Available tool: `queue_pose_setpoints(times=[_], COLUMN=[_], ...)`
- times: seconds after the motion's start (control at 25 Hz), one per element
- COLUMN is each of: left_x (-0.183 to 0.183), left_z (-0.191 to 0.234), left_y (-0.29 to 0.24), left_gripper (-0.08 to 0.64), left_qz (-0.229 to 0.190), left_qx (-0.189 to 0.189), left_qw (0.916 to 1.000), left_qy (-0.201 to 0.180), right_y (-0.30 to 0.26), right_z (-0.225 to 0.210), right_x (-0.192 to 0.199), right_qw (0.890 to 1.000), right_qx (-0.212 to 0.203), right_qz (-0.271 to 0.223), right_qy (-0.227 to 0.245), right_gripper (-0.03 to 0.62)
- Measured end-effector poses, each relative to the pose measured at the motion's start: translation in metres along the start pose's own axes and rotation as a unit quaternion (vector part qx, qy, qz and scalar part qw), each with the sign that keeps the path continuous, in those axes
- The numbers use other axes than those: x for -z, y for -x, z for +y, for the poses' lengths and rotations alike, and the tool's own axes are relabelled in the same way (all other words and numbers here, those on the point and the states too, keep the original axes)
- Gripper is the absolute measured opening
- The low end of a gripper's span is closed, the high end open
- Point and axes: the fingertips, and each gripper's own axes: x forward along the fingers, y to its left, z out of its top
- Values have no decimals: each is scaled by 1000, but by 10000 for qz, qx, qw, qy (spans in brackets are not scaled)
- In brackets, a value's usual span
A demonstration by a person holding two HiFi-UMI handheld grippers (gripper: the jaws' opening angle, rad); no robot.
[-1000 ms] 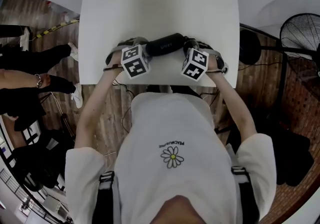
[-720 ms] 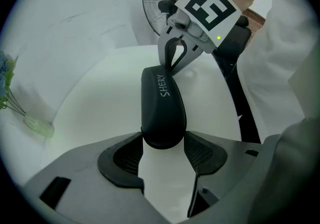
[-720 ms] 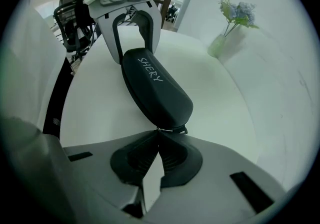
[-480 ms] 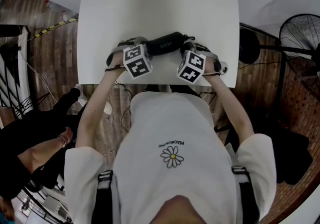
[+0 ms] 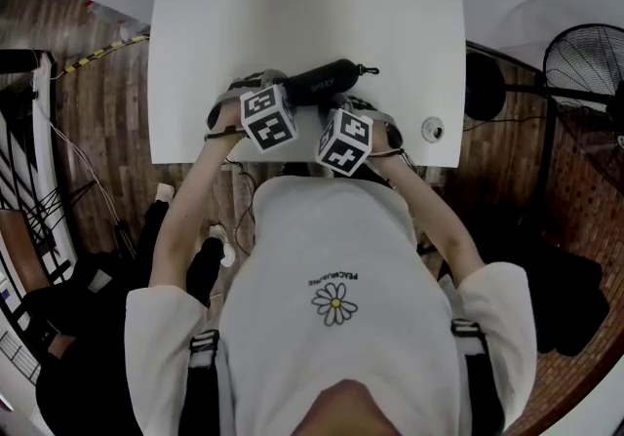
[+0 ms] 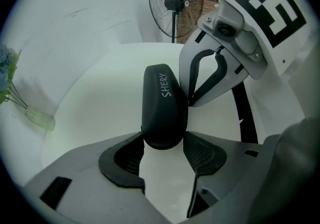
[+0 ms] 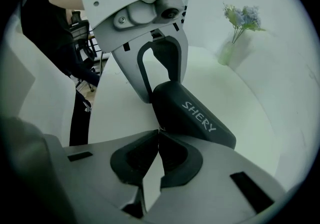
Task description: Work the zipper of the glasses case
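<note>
A black glasses case marked SHERY lies near the front edge of the white table. My left gripper is shut on one end of the case, its pads pressing both sides. My right gripper is shut at the case's long edge, with a small glint of the zipper pull at its tips. The two marker cubes sit close together over the case's near side. Each gripper shows in the other's view, the right gripper and the left gripper.
A vase of flowers stands at the table's far edge. A small round white thing lies by the front right corner. A standing fan is on the wooden floor to the right. The table's front edge runs just under my hands.
My right gripper has slid left along the case toward the left gripper, uncovering the small round thing. The left gripper stayed put. The person at the left has left the view.
</note>
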Motion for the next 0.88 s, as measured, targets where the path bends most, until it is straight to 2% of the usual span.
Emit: queue_pose_setpoints(times=[0.24,0.32,0.44,0.6,0.76,0.88], left_x=[-3,-5,-7,-18,-29,-34], left_z=[-1,-2,-17,-29,-37,-31], left_y=[0,2,1,-7,-9,2], left_gripper=[258,254,163,52,49,50], left_qz=[-155,-256,-249,-289,-389,-569], left_qx=[2,-23,20,-63,-38,-154], left_qw=[9998,9994,9997,9988,9976,9958], left_qy=[128,219,-49,-391,-580,-705], right_y=[-2,1,5,12,9,4], right_z=[1,-7,-28,-53,-62,-64], right_x=[-3,4,19,24,33,43], right_qw=[10000,9998,9982,9957,9937,9943], right_qx=[10,147,554,880,977,900], right_qz=[-27,66,233,270,390,390], right_qy=[70,92,70,60,390,421], right_gripper=[8,8,8,8,8,8])
